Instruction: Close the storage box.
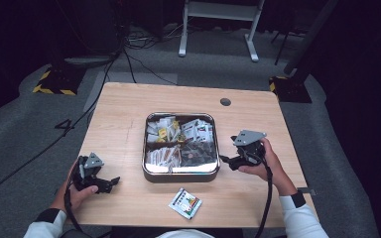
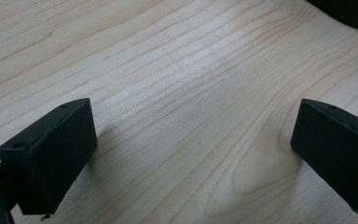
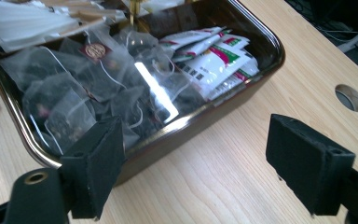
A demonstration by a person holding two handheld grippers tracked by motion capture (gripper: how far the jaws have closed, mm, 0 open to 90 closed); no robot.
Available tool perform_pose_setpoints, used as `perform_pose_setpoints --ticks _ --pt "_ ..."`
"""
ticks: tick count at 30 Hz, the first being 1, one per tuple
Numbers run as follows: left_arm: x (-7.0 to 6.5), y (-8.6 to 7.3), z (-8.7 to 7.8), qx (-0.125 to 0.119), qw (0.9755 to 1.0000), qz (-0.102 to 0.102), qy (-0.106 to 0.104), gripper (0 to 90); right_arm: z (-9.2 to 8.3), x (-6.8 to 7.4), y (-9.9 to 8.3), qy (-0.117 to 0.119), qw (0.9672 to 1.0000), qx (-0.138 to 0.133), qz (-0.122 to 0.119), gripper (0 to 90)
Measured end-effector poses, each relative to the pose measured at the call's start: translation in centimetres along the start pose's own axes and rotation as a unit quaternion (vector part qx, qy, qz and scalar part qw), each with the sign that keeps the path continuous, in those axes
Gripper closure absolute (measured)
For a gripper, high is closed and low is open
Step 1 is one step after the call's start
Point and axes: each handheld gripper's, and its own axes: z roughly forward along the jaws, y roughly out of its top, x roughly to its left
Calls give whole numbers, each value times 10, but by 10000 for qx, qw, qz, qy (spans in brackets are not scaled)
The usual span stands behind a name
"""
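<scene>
A metal tray (image 1: 180, 176) stands mid-table, divided into compartments full of tea bags and sachets. In the right gripper view its rim (image 3: 261, 74) is close ahead, with clear tea bags (image 3: 98, 88) and white sachets (image 3: 214, 58) inside. One loose sachet (image 1: 185, 203) lies on the table in front of the tray. My right gripper (image 1: 226, 160) is open beside the tray's right wall, nothing between its jaws (image 3: 196, 158). At the table's front left, the left gripper (image 1: 113, 182) is open just above bare wood (image 2: 196, 140).
The wooden table (image 1: 124, 119) has a round cable hole (image 1: 225, 102) at the back right, also in the right gripper view (image 3: 350, 97). Beyond the table lie grey carpet, floor cables (image 1: 134, 59) and a white desk frame (image 1: 218, 25).
</scene>
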Motion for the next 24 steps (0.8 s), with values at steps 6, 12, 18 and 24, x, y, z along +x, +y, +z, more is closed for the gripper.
perform_pose_setpoints --ticks 6,12,18,24 --pt "0 0 0 -1 10000 -1 -1 4 -3 -1 -12 -21 10000 21 92 202" --pt "0 0 0 -1 10000 0 0 4 -7 -4 -25 -146 9997 153 146 208" --pt "0 0 0 -1 10000 -1 -1 4 -13 -7 -39 -181 9994 180 227 207" --pt "0 0 0 -2 10000 -3 -1 4 -15 -9 -53 -217 9989 262 325 199"
